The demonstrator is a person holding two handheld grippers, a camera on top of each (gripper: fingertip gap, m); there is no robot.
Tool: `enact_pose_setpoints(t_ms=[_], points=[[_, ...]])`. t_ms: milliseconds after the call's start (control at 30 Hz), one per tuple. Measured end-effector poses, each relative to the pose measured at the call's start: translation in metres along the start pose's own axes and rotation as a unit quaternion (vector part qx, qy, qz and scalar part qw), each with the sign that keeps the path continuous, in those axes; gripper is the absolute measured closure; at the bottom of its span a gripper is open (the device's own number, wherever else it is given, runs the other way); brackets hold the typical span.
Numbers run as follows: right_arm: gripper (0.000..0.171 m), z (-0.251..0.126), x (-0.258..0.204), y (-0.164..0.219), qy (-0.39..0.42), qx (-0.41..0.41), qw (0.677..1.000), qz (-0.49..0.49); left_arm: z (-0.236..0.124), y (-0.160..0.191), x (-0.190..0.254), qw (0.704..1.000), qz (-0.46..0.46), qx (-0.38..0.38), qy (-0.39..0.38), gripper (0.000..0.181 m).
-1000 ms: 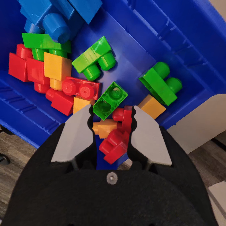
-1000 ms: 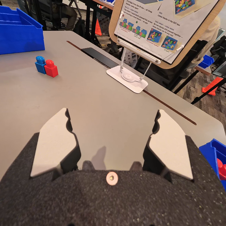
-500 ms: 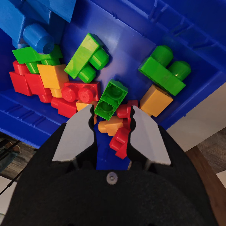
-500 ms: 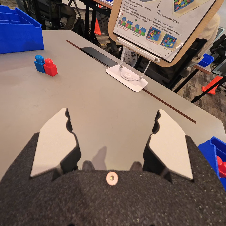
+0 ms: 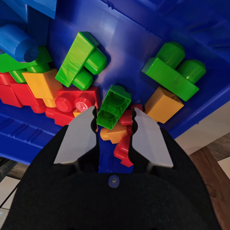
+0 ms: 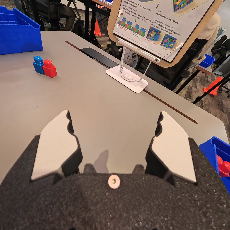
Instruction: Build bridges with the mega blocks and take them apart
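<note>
My left gripper [image 5: 113,109] is open and hangs low over a blue bin [image 5: 124,37] full of loose mega blocks. An upside-down green two-stud block [image 5: 115,99] lies with its near end between my fingertips, close to the left finger [image 5: 79,134] and apart from the right one. Red [image 5: 77,99], orange [image 5: 163,105] and green [image 5: 77,59] blocks lie around it. My right gripper [image 6: 114,112] is wide open and empty above the grey table [image 6: 99,99]. A blue one-stud block [image 6: 38,65] and a red one [image 6: 49,69] stand touching at the table's far left.
A big blue block [image 5: 17,42] sits at the bin's upper left. On the table stand an empty-looking blue bin [image 6: 18,37] at far left, an instruction board [image 6: 155,24] on a white stand [image 6: 127,79], and a second blue bin [image 6: 211,149] with red blocks at the right edge.
My left gripper has moved lower and closer into the bin, so the green block's end now lies between the fingertips. The right gripper has barely moved.
</note>
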State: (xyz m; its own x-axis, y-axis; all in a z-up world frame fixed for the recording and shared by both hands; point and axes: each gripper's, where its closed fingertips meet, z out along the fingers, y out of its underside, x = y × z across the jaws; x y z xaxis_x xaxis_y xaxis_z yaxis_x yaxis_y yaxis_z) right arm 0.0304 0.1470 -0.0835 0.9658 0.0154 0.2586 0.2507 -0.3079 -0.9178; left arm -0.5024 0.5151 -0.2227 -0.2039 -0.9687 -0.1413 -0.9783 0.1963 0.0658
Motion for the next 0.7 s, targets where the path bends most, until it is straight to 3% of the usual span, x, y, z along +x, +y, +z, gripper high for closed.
enact_pose_setpoints(t_ms=[33, 700], points=[[0.043, -0.0003, 0.0005, 0.0003, 0.001, 0.0, 1.0, 0.0, 0.0008, 0.0004, -0.0001, 1.0, 0.001, -0.003, 0.001, 0.128], [0.043, -0.0025, 0.0024, -0.0011, 0.003, 0.003, 1.0, 0.0, 0.01, 0.0028, 0.0017, 0.999, -0.005, -0.031, 0.02, 0.138]])
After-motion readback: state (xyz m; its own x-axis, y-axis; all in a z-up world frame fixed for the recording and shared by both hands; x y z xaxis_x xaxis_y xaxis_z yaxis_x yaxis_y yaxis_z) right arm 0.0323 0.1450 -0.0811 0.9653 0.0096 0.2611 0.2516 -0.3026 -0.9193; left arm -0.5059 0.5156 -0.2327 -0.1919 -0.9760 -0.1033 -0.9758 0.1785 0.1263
